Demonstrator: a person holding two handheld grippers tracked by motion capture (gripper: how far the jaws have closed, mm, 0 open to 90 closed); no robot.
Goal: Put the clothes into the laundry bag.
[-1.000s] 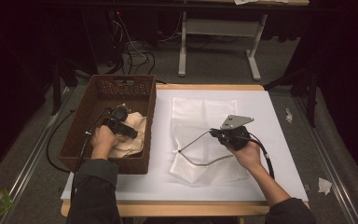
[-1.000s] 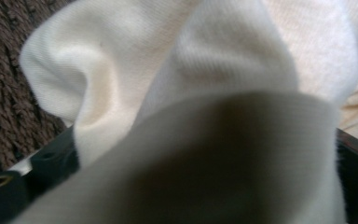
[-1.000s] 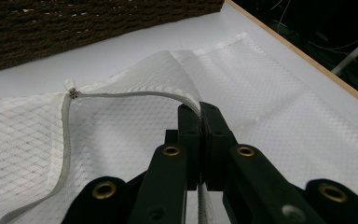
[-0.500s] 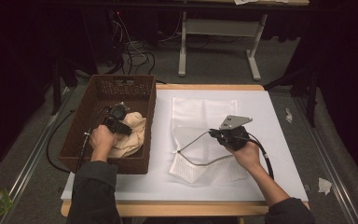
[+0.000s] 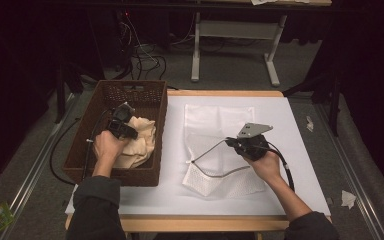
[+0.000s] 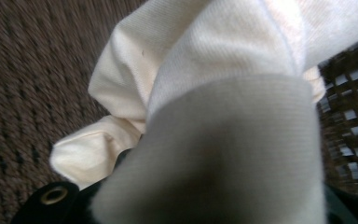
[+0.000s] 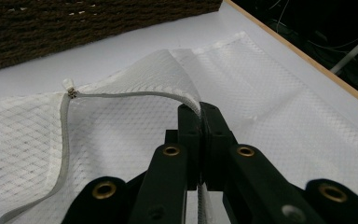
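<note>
White tabletop (image 5: 290, 145) carries a brown wicker basket (image 5: 152, 102) and a flat white mesh bag (image 5: 215, 125) with a grey zipper. Inside the basket, the left gripper (image 5: 122, 125), jaws just closing, pinches crumpled cream cloth (image 5: 140, 145). The right gripper (image 7: 200, 116) is clamped on the bag's raised zipper edge.

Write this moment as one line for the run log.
left tongs: just closed on cream cloth in basket | right tongs: shut on mesh bag zipper edge, holding it open

Grey carpeted floor (image 5: 230, 75), a white table frame (image 5: 235, 35), dark surroundings.
</note>
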